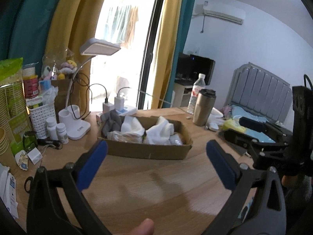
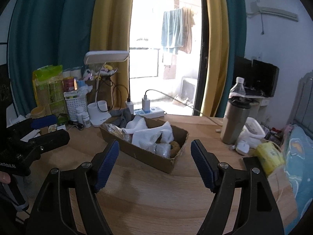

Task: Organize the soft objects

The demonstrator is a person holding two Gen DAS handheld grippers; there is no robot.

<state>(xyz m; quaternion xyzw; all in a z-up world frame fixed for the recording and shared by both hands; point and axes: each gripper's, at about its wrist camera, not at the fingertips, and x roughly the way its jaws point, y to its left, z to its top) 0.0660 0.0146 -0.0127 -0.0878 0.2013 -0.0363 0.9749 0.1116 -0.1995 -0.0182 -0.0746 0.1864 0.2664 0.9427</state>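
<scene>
Left gripper (image 1: 156,156): jaws spread, empty, hovering over bare table (image 1: 148,192).
Box (image 1: 148,150): mid-table, ahead of both grippers, holding white cloths (image 1: 162,129), grey cloth (image 1: 112,121), wrapped soft items.
Right gripper (image 2: 154,156): jaws spread, empty.
Risks: light cardboard may slide or tip if a cloth snags; the heaped cloths may lift together.
Obstructions: lamp (image 1: 78,125) and bottles (image 1: 56,130) left of box; tumbler (image 1: 203,107) right; power strip (image 1: 125,109) behind.

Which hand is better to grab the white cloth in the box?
Probably the left gripper: the cardboard box sits straight ahead between its open jaws, the white cloth directly in front. The right gripper sees it off-centre.
</scene>
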